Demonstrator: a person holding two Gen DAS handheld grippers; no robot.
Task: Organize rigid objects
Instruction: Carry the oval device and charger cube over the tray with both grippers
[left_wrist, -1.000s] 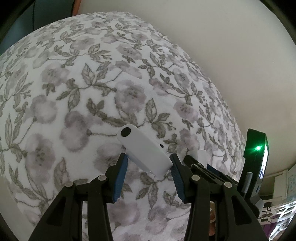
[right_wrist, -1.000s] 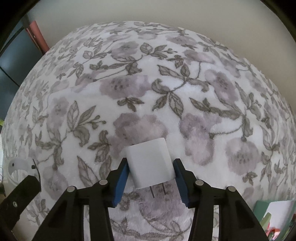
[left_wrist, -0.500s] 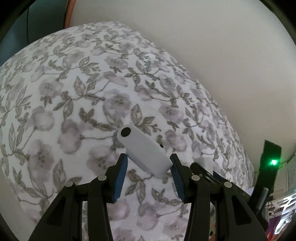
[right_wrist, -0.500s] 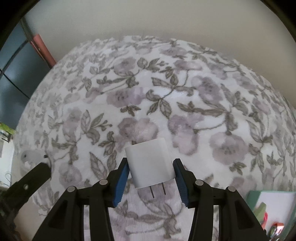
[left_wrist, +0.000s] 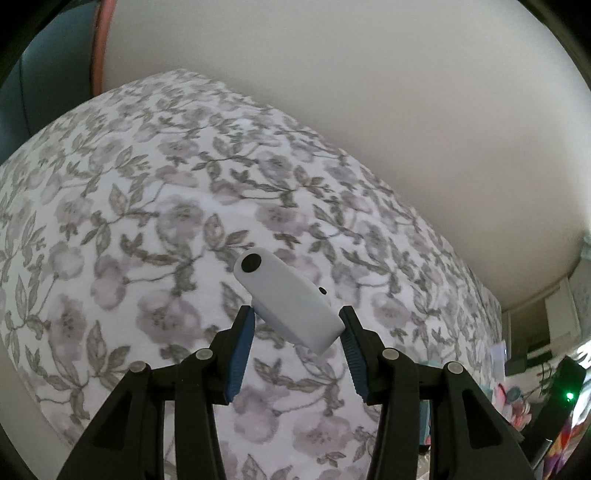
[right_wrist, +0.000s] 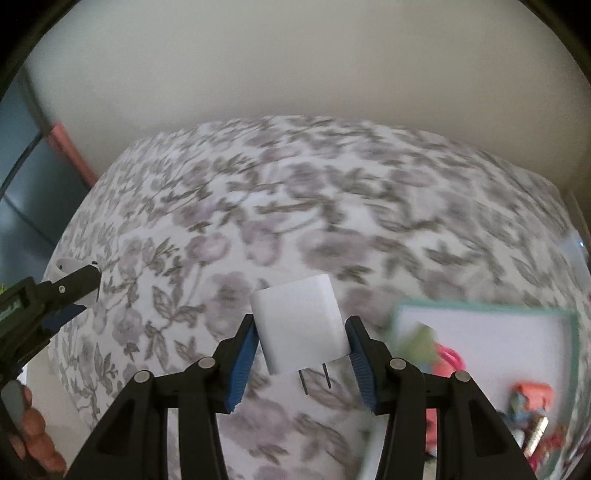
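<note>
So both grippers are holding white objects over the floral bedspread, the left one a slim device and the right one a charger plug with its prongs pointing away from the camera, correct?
Not quite: in the right wrist view the charger plug has its prongs pointing toward the camera. The rest holds: the right gripper and left gripper each hold a white object, the left a slim device, over the floral bedspread.

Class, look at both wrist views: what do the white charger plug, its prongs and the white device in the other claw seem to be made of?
Charger plug: probably plastic, smooth matte white faces.
Prongs: likely metal, thin dark flat blades.
White device: apparently plastic, smooth satin shell with rounded edges.
</note>
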